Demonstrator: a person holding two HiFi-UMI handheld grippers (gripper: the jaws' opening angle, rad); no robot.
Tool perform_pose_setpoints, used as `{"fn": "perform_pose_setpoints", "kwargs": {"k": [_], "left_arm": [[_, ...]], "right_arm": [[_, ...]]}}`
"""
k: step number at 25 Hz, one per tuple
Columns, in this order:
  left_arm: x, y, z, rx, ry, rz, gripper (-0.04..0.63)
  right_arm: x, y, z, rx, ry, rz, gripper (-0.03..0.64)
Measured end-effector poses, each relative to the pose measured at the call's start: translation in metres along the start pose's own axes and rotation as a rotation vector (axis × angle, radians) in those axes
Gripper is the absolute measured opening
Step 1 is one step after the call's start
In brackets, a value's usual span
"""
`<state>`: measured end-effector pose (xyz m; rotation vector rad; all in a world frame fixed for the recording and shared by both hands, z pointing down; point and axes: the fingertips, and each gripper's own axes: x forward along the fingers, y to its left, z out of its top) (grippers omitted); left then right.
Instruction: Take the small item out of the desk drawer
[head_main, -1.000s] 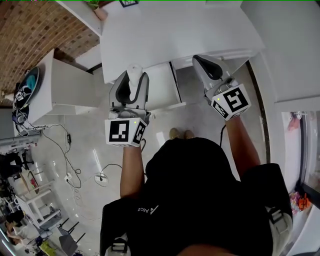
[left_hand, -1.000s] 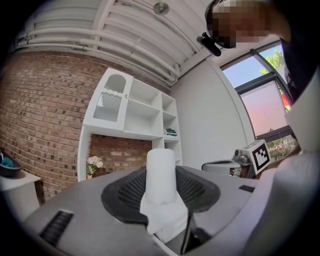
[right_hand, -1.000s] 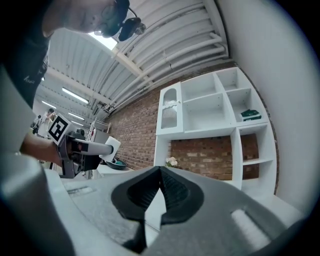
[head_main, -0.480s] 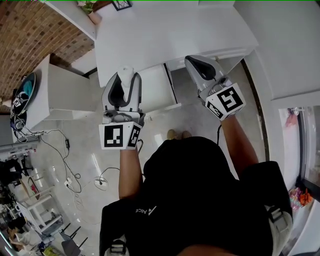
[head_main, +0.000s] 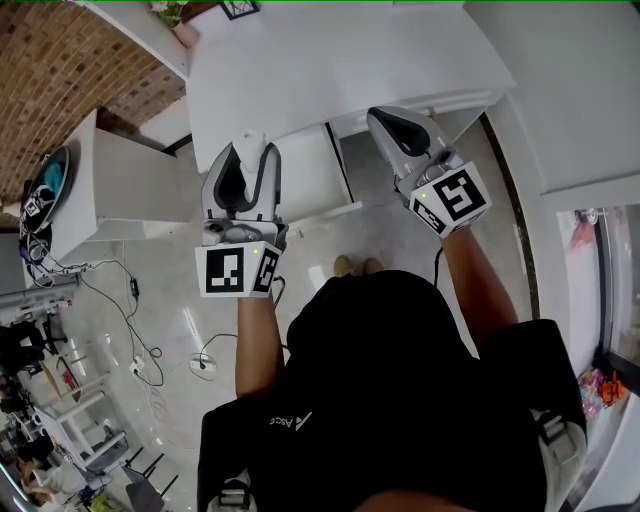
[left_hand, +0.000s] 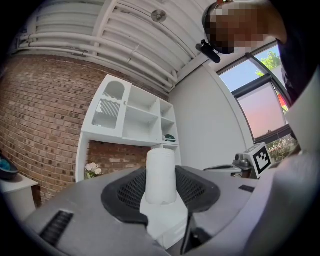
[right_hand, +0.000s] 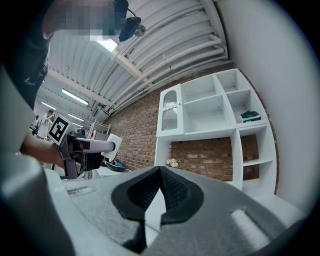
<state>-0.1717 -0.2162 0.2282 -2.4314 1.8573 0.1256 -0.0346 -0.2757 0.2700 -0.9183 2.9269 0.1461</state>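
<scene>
My left gripper (head_main: 247, 165) is clenched on the small white cylindrical item (left_hand: 160, 172). The item stands upright between the pads, its top poking past them. In the head view it sits at the front edge of the white desk (head_main: 330, 60), by the left side of the open drawer (head_main: 312, 178). My right gripper (right_hand: 159, 192) is closed with nothing in it, held off to the right by the desk edge.

My three cameras
Head view looks steeply down; both gripper views, close behind my jaws, share the white shelf unit (right_hand: 200, 115).
</scene>
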Motion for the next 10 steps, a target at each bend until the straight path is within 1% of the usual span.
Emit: {"fn": "perform_pose_setpoints", "kwargs": {"k": [10], "left_arm": [[-0.0047,0.0013,-0.0002,0.004,-0.001,-0.005,0.175]], "right_arm": [[-0.0007,0.0019,0.0005,-0.004,0.001,-0.007,0.000]]}}
